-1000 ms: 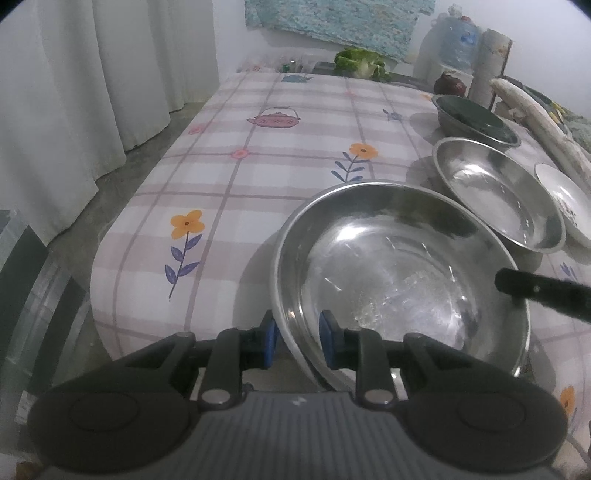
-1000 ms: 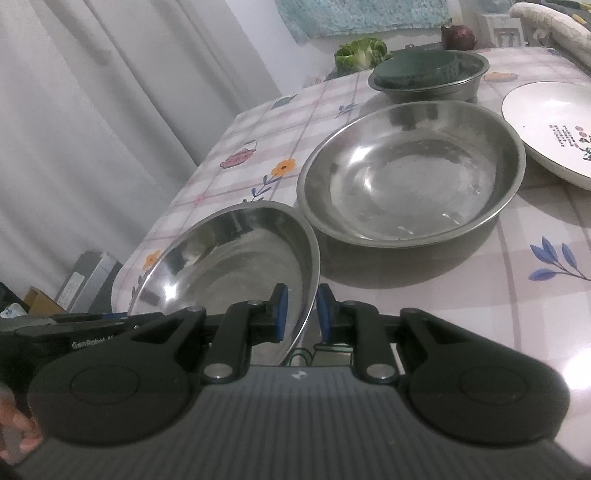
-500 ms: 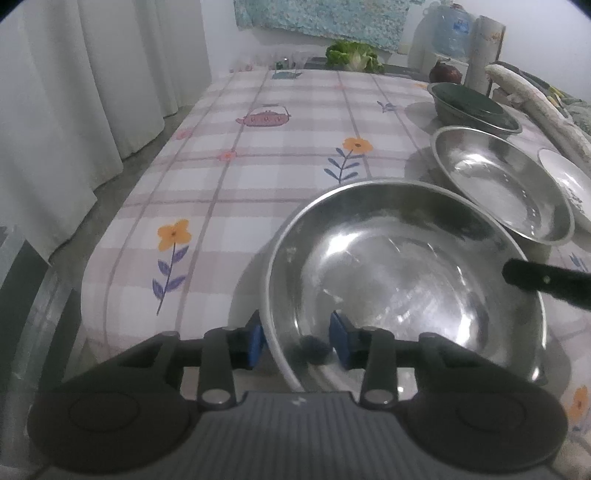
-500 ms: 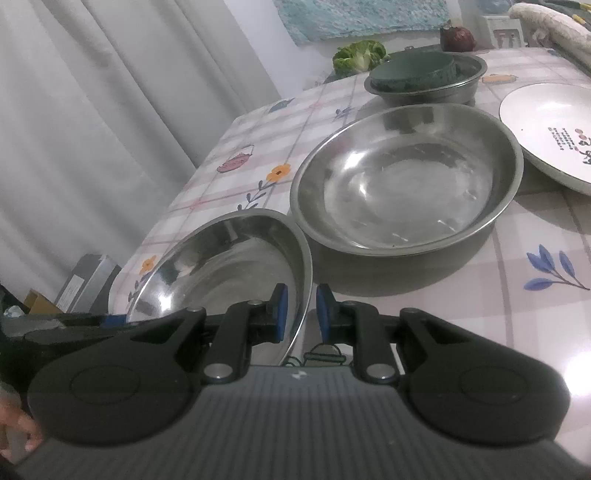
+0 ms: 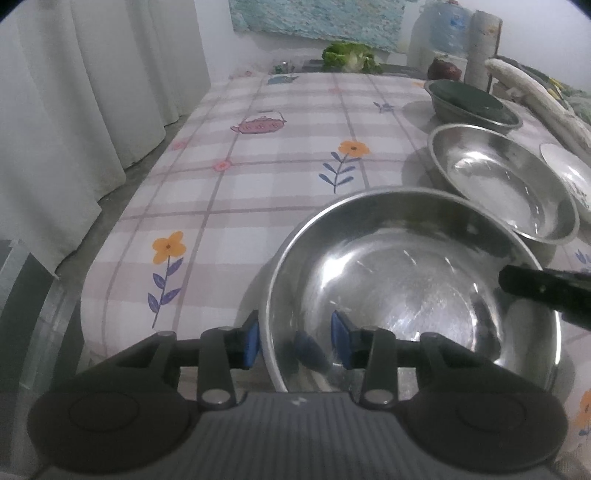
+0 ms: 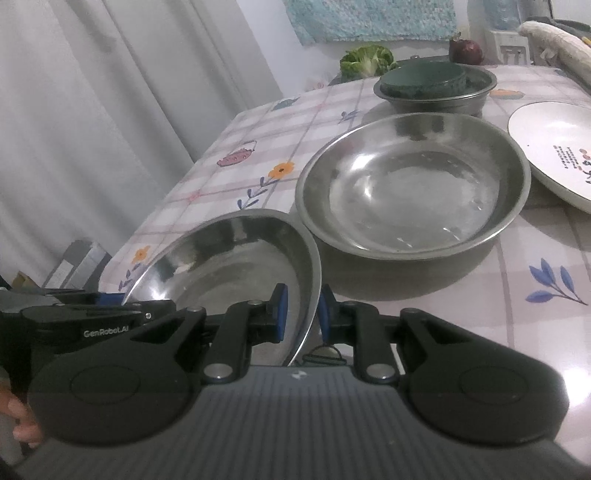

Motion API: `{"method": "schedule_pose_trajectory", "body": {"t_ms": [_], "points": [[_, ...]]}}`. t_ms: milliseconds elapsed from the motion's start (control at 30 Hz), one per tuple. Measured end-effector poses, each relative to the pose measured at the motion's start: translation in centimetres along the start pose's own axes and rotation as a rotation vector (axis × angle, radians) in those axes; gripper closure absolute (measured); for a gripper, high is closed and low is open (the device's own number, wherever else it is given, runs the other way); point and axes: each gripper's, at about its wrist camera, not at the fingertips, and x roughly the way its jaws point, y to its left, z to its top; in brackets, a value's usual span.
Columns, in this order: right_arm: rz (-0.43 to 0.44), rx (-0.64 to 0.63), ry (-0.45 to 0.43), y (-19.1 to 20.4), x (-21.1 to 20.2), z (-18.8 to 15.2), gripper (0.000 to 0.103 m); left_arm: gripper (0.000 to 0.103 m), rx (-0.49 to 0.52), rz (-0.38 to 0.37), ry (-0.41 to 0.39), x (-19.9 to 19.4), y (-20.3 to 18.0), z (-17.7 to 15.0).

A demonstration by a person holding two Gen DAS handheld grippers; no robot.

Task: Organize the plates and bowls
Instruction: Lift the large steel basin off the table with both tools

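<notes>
A large steel bowl [image 5: 406,280] sits near the table's front edge. My left gripper [image 5: 295,334] is open, its jaws astride the bowl's near rim without pinching it. My right gripper [image 6: 301,312] is shut on the same bowl's rim [image 6: 314,273] at its right side; it shows in the left wrist view as a black finger [image 5: 546,291]. A second steel bowl [image 6: 410,184] stands just beyond, then a smaller steel bowl with a dark green dish in it [image 6: 432,86]. A white plate [image 6: 554,144] lies at the right.
The floral checked tablecloth [image 5: 280,170] covers the table, with white curtains [image 5: 74,110] to the left. A lettuce head [image 5: 351,55], a dark red vegetable [image 6: 465,50], a water jug [image 5: 443,29] and a folded cloth [image 5: 532,96] stand at the back.
My left gripper's jaws have spread apart and let go of the bowl's near rim. My right gripper stays shut on the rim; the bowl has barely moved.
</notes>
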Motion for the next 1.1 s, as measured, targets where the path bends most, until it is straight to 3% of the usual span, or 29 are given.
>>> {"method": "schedule_pose_trajectory", "body": {"t_ms": [533,1100], "points": [[-0.003,0.007,0.010,0.0,0.3,-0.4,0.085,0.060,0.012,0.040,-0.010,-0.3,-1.1,0.4],[-0.009,0.009,0.010,-0.3,0.4,-0.5,0.086,0.059,0.012,0.034,0.003,0.1,-1.3,0.3]]}}
